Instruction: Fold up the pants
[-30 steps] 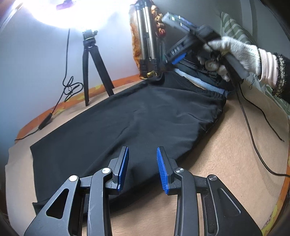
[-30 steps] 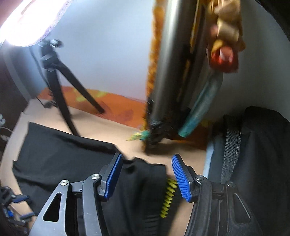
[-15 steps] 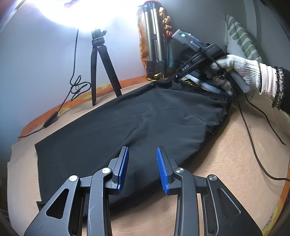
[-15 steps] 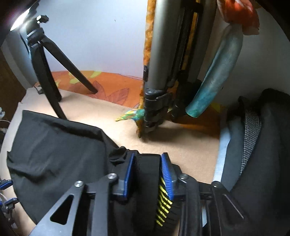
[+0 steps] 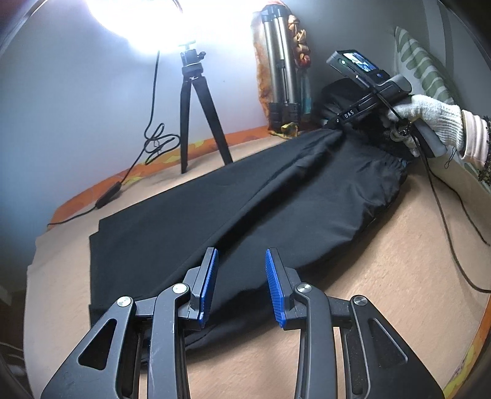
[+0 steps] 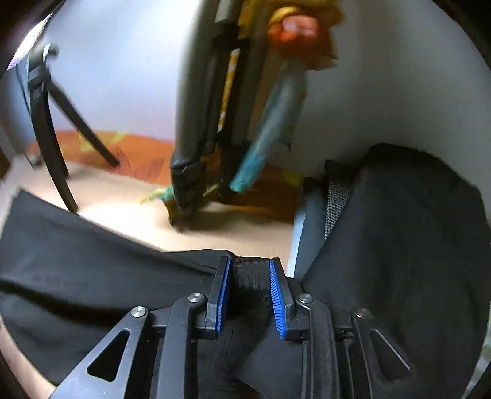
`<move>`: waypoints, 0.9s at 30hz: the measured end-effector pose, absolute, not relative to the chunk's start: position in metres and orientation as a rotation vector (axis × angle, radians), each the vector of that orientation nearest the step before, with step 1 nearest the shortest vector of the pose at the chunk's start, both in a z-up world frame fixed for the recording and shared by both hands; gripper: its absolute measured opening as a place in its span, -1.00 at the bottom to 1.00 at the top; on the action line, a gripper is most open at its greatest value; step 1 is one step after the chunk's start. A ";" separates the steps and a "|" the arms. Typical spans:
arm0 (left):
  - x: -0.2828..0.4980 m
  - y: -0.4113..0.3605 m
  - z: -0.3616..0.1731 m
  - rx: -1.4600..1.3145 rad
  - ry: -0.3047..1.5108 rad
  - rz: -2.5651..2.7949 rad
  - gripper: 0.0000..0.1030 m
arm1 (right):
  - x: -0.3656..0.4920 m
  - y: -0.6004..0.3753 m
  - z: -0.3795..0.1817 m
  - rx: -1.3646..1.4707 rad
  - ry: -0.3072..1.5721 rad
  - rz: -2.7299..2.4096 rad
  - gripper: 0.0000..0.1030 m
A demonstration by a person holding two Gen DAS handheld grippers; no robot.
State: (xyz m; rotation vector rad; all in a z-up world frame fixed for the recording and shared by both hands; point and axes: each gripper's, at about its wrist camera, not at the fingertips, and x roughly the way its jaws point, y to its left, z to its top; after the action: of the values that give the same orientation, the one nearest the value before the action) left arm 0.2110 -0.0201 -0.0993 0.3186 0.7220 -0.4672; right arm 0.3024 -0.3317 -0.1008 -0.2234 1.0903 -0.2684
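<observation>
The black pants [image 5: 245, 202] lie spread on the tan surface, legs to the left, gathered waistband at the far right. My left gripper [image 5: 241, 285] is open and empty, hovering over the near edge of the pants. My right gripper [image 6: 248, 291] is shut on the far corner of the waistband [image 6: 250, 276] and lifts it off the surface. In the left wrist view the right gripper [image 5: 337, 121] shows at the far right, held by a gloved hand [image 5: 429, 119], with the cloth pulled up into a ridge towards it.
A black tripod [image 5: 196, 116] and a folded silver tripod [image 5: 280, 83] stand at the back by the wall. A black bag [image 6: 399, 230] sits at the right. A cable [image 5: 445, 214] runs across the tan surface on the right. A bright lamp [image 5: 147, 18] glares above.
My right gripper closed on the waistband corner and has raised it, drawing the cloth up. The left gripper has drawn back a little and stays open.
</observation>
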 end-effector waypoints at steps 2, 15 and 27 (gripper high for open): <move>0.208 -0.019 -0.099 0.345 0.718 -0.457 -0.41 | 0.301 -0.320 -0.100 -0.260 1.082 -0.250 -0.30; 0.197 0.050 -0.086 0.269 0.767 -0.329 -0.34 | 0.155 -0.288 -0.067 0.036 0.949 -0.178 0.37; 0.182 0.063 -0.100 0.144 0.841 -0.439 -0.34 | 0.134 -0.337 -0.127 0.413 1.004 -0.244 0.37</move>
State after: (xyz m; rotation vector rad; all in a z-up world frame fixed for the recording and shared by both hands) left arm 0.1818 0.0626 -0.0996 0.1438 0.8414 -0.4394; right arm 0.1336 -0.3373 -0.1265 0.4126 1.0042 -0.2437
